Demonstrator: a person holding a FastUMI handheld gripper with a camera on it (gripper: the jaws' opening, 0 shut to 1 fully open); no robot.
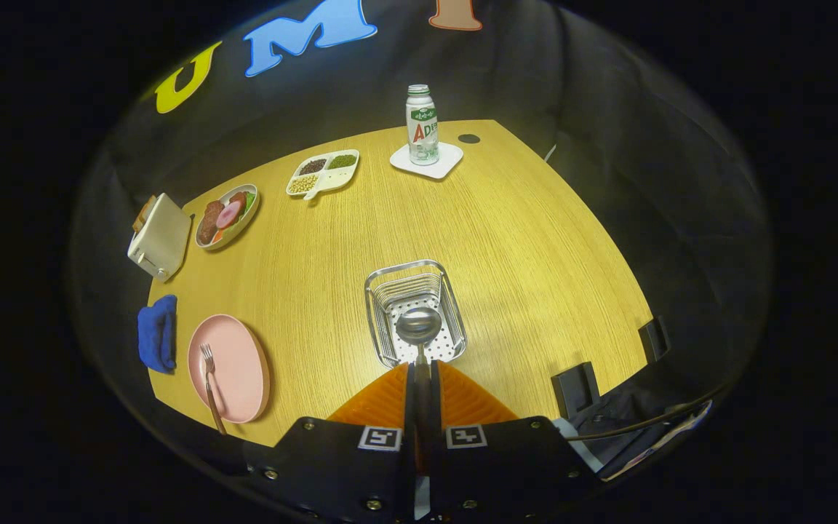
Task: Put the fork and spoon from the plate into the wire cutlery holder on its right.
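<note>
Wood-grain worktop [506,240] carrying the items of the scene. The fingers [419,371] are closed together on the handle of the spoon [419,325], which stands up between them. The spoon's bowl sits just ahead of the fingertips, over the near end of the wire cutlery holder [374,320]. The holder is a rectangular wire basket with a perforated white base, lying directly ahead of the fingers at the middle of the worktop.

To the near left, well apart from the holder, lies the pink plate [241,364]. The fork [209,382] rests on the plate's left part, tines toward the far side, its handle reaching over the near rim. A blue cloth [158,333] lies just left of the plate.

Farther along the left side stands a toaster [160,237] at the worktop's edge. Beside it is a plate of food [227,216], and farther right a divided tray [323,174] with 3 compartments of beans or grains. At the far end, a bottle [422,124] stands upright on a white coaster [448,159].
</note>
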